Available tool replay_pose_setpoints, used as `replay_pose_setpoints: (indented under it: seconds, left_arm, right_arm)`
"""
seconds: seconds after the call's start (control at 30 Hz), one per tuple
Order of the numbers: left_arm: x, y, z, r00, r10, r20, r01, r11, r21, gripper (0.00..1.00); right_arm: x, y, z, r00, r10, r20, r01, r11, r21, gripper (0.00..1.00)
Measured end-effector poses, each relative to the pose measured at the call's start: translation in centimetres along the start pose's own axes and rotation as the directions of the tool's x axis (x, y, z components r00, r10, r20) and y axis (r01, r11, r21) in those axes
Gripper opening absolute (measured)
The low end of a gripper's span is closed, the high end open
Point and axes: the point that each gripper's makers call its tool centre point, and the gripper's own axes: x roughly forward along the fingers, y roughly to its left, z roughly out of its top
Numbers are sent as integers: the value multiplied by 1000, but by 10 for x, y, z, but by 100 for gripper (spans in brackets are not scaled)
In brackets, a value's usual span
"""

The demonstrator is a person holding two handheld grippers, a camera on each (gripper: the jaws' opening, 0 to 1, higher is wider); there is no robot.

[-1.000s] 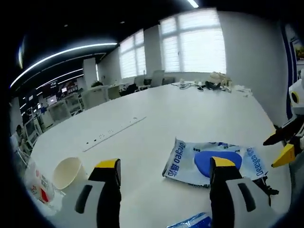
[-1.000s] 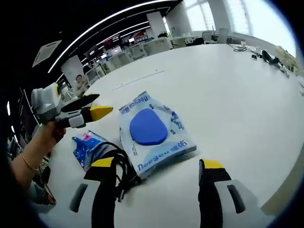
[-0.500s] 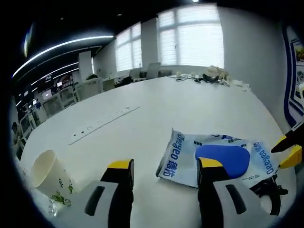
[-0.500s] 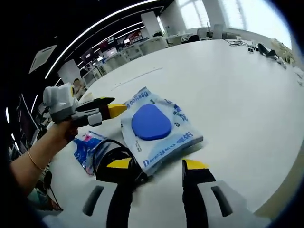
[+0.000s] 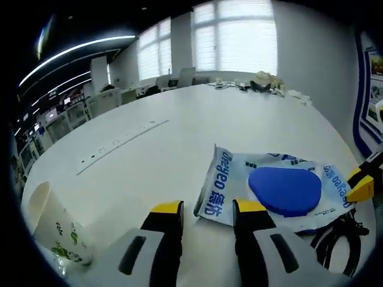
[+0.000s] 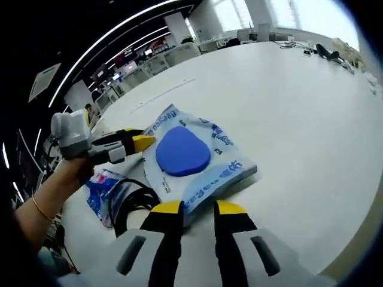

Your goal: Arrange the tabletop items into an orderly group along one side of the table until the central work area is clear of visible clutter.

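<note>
We are working on the wet-wipe pack [image 5: 276, 190], the flat pale-blue packet with the dark blue lid, lying on the white surface [image 5: 179, 137] near its edge. By our reading, this is the gathering step: both sets of tongs are closing in on the pack from opposite ends so that it can be carried or slid to one side.

In the left gripper view, the left tongs [image 5: 207, 209] are hovering at the pack's near corner, their yellow tips narrowly spread and pinching nothing; the pack's edge is lying just beyond them. In the right gripper view, the right tongs [image 6: 192, 210] are sitting at the opposite end, their tips also close together with a small gap, and we cannot tell whether they are touching the wrapper.

The pack is lying flat, lid up. Its long axis is running roughly from one set of tongs to the other, crosswise in the left gripper view, with the printed end pointing toward the left tongs.

A black cable [image 6: 133, 203] is looping beside the pack, touching or tucked under its edge, a smaller blue packet [image 6: 99, 185] is lying next to it, and a paper cup [image 5: 52, 230] is standing well apart.

The next move calls for nipping the thin wrapper edge cleanly without snagging the cable.
</note>
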Motion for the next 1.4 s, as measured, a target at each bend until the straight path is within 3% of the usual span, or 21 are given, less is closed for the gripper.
replay_pose_setpoints:
  seconds: [0.23,0.37,0.47,0.5,0.7,0.87,1.03,1.2,1.4]
  left_arm:
    - [3,-7,0,999,-22,-27,21,999,-26,18]
    - [1,-11,0,998,-9,-60,9,1000,9,15]
    - [0,-7,2,997,11,-82,-4,997,82,1]
    - [0,-9,2,995,8,-99,0,997,79,0]
    - [1,-13,4,988,62,-144,-22,964,264,0]
    - [-1,-12,7,988,74,-135,-37,966,256,0]
    - [-8,-5,15,989,98,-110,-71,972,226,0]
    - [-17,3,25,988,132,-81,-112,972,207,0]
    - [-26,18,24,984,160,-79,-152,984,91,0]
  right_arm:
    - [2,2,-1,1000,19,-7,-18,999,35,10]
    - [5,4,-3,999,38,-24,-38,999,16,6]
    - [4,6,-3,999,37,-22,-37,999,-3,3]
    - [4,6,-3,999,33,-22,-34,999,-8,3]
    - [5,7,0,999,35,-20,-35,999,-25,1]
    - [4,7,4,1000,29,-10,-30,998,-51,0]
    - [1,7,23,999,-2,49,10,986,-165,0]
    - [3,11,37,998,5,68,9,977,-214,0]
    - [9,10,57,996,20,86,0,973,-229,0]
